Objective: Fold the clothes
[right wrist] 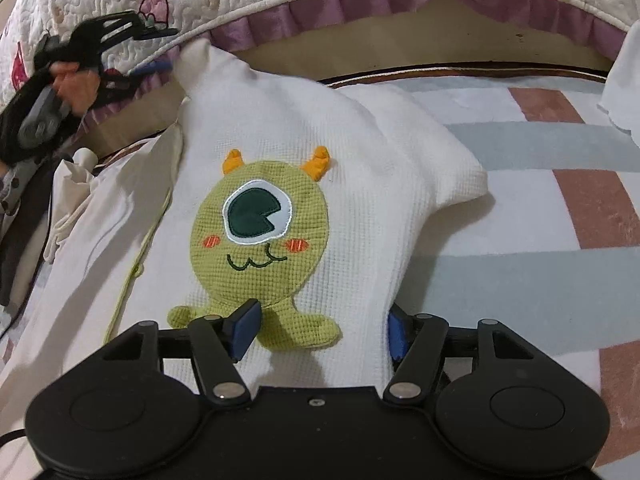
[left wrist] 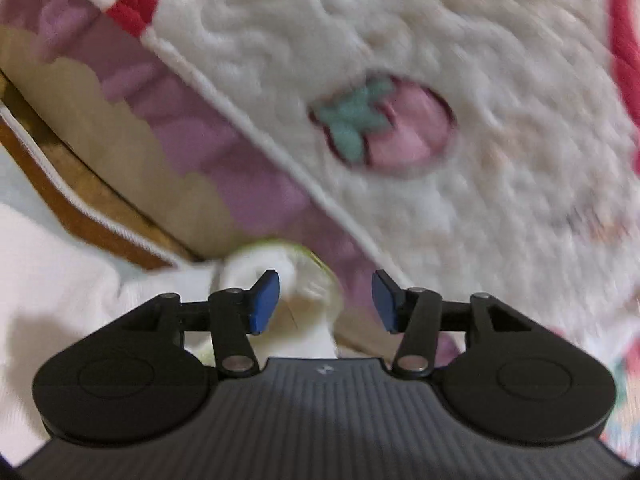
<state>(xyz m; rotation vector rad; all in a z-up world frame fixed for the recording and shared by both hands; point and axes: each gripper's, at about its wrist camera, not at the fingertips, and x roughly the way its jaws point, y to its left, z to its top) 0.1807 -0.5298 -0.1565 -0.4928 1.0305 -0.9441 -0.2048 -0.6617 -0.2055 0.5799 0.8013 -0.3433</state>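
Note:
A white waffle-knit shirt (right wrist: 360,148) with a green one-eyed monster patch (right wrist: 260,236) lies on a striped bed cover. My right gripper (right wrist: 320,332) is open, its blue pads astride the shirt's lower hem and the patch's feet. My left gripper (left wrist: 324,300) is open, with a bunched white and green corner of the shirt (left wrist: 280,276) between and below its pads, not clamped. In the right wrist view the left gripper (right wrist: 156,68) sits at the shirt's far left corner, held by a hand.
A quilted white blanket (left wrist: 440,60) with a purple ruffle (right wrist: 320,4) and red patches lies beyond the shirt. The striped grey and brown cover (right wrist: 560,200) spreads right. More white cloth (right wrist: 80,200) lies left of the shirt.

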